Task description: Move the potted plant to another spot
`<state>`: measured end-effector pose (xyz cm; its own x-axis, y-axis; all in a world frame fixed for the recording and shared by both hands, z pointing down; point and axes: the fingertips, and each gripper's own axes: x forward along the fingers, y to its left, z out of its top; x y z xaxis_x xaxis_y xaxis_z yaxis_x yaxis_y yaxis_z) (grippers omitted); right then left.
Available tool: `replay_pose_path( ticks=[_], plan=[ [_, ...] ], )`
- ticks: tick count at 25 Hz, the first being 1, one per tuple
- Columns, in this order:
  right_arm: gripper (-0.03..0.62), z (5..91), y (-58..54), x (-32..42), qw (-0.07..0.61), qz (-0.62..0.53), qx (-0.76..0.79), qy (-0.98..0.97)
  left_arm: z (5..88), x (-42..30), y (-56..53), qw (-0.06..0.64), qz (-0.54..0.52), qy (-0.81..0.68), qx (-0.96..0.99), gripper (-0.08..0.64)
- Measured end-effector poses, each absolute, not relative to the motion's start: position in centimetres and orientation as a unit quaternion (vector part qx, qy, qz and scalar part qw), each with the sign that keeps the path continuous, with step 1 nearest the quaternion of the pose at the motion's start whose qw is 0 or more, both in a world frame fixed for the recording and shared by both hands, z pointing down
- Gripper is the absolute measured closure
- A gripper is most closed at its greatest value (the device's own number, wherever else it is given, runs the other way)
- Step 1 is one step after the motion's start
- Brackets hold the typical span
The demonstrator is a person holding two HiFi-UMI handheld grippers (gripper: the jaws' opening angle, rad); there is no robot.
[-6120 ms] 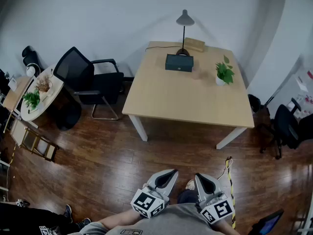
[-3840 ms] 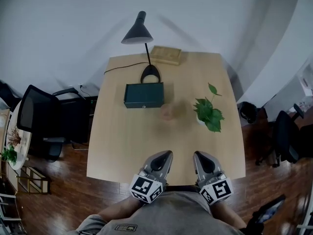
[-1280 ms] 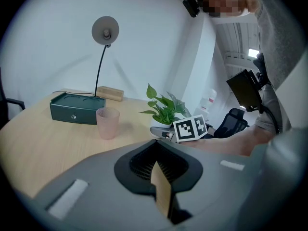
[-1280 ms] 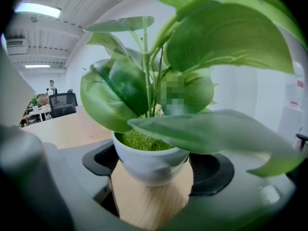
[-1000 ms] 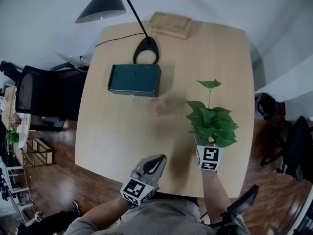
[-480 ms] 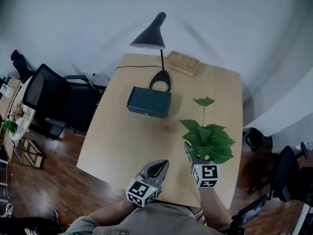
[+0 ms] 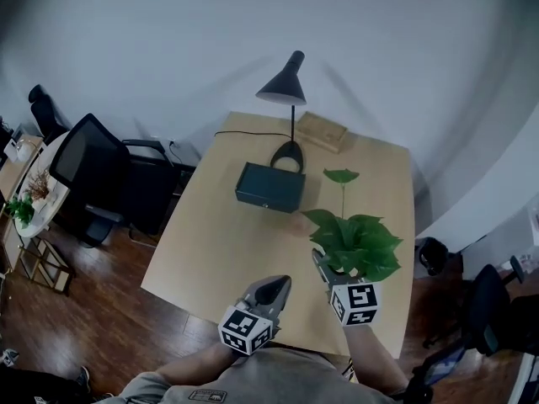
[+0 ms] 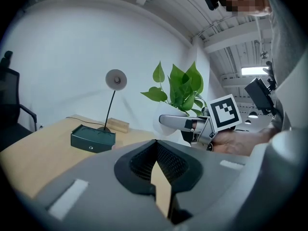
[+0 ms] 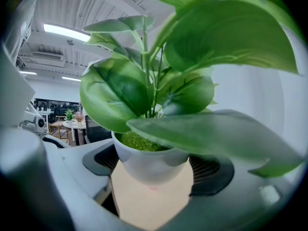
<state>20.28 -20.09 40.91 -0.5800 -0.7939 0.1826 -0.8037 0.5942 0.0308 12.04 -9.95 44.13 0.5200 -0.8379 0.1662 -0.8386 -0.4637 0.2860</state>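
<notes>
The right tongs (image 7: 329, 269) grip the white pot of the potted plant (image 7: 354, 242) from both sides, one jaw against each flank. They hold it in the air, clear of the desk (image 7: 210, 251), above the near right corner. The left tongs (image 7: 271, 286) hover over the desk's near edge with their jaws closed tip to tip and nothing between them. Toward the far edge stand a dark green box (image 7: 270, 188), a black desk lamp (image 7: 284, 86) and a wooden block (image 7: 321, 132). An office chair (image 7: 93, 162) sits off the left edge.
</notes>
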Motion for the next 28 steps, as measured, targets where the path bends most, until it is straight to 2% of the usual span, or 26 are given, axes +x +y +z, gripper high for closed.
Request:
replay_pose_path(
  ticks=[9, 15, 28],
  plan=[
    [0.133, 42.2, -17.8, 16.3, 0.087, 0.035, 0.404, -0.91, 44.2, 9.4, -8.0, 0.165, -0.013, -0.539, 0.826, 0.566],
    [0.133, 42.8, -17.5, 12.8, 0.094, 0.034, 0.397, -0.912, 44.5, 5.0, -8.1, 0.166, -0.018, -0.553, 0.816, 0.566],
    [0.133, 43.1, -18.3, -0.5, 0.097, 0.048, 0.463, -0.88, 44.0, -9.6, -10.6, 0.173, -0.021, -0.494, 0.852, 0.566]
  ],
)
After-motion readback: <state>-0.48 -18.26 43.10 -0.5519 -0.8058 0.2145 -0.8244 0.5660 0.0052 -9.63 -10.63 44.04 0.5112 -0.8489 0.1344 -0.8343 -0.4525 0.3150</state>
